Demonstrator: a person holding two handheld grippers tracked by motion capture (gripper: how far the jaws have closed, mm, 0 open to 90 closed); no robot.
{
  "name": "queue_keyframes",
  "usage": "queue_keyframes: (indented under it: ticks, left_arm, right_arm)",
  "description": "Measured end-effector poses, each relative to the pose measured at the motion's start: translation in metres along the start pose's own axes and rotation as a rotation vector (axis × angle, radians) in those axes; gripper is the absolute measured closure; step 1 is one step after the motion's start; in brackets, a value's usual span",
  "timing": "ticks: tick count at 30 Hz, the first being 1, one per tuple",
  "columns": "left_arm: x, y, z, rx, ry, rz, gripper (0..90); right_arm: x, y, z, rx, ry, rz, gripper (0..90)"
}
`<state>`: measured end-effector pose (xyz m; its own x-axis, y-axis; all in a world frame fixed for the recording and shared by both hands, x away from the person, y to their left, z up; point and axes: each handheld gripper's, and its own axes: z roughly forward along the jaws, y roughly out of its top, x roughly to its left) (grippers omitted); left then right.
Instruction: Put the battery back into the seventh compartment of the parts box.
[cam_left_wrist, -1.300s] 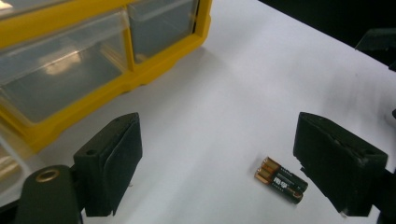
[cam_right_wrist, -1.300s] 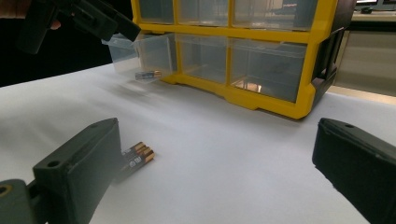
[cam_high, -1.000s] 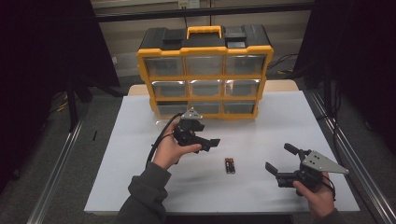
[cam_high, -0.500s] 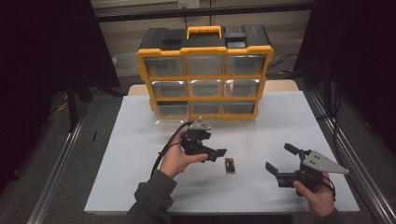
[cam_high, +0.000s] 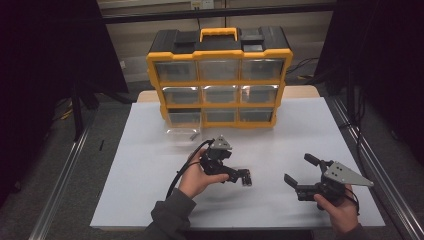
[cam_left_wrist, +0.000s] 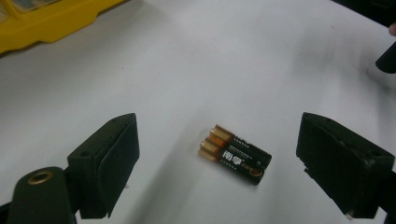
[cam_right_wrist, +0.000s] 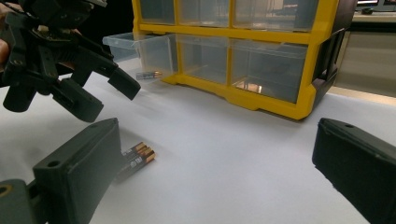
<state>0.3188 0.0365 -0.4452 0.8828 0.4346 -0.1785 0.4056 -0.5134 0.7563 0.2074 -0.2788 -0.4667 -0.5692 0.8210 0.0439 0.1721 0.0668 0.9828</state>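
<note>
White bench (cam_high: 150, 165) under dim light, dark curtains either side, and a yellow drawer organizer (cam_high: 218, 75) stands at the far edge — its bottom-left clear drawer (cam_high: 184, 125) pulled out. Left tongs (cam_high: 240, 176) hang low over the bench with jaws spread wide, and between them lies a pair of batteries (cam_left_wrist: 235, 153), flat on the white, touched by neither jaw. Right tongs (cam_high: 300, 172) sit off to the side — jaws apart too, holding nothing, well clear of the batteries.
</note>
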Motion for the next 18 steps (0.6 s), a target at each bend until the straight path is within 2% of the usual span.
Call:
queue_keyframes:
  ticks: [4,5,8,11,12,14,17,18]
  left_arm:
    - [-0.003,-0.003,0.004,-0.012,-0.001,-0.003,16.9]
    - [-0.003,-0.003,0.004,-0.002,0.008,0.003,17.4]
    - [-0.005,-0.006,0.007,-0.012,0.015,0.002,18.8]
    - [-0.007,-0.006,0.007,0.009,0.023,0.011,21.4]
    - [-0.008,-0.006,0.008,0.0,0.027,0.007,22.5]
    - [-0.008,-0.007,0.009,0.011,0.027,0.006,25.6]
    - [-0.008,-0.011,0.013,-0.001,0.018,-0.022,32.0]
    - [-0.008,-0.011,0.014,0.006,0.019,-0.013,34.4]
  right_arm:
    - [0.0,0.0,0.0,0.0,-0.005,0.001,1.4]
    - [0.0,0.0,0.0,0.002,-0.008,0.003,1.4]
    - [0.0,0.0,0.0,0.001,-0.009,0.002,1.4]
    - [0.0,0.0,0.0,0.0,-0.008,0.001,1.4]
    - [0.0,0.0,0.0,-0.002,-0.006,0.001,1.5]
    - [-0.001,0.0,0.0,0.0,-0.009,0.002,1.4]
    - [-0.001,0.0,0.0,0.0,-0.011,0.003,1.4]
    - [-0.001,0.0,0.0,-0.001,-0.01,0.002,1.4]
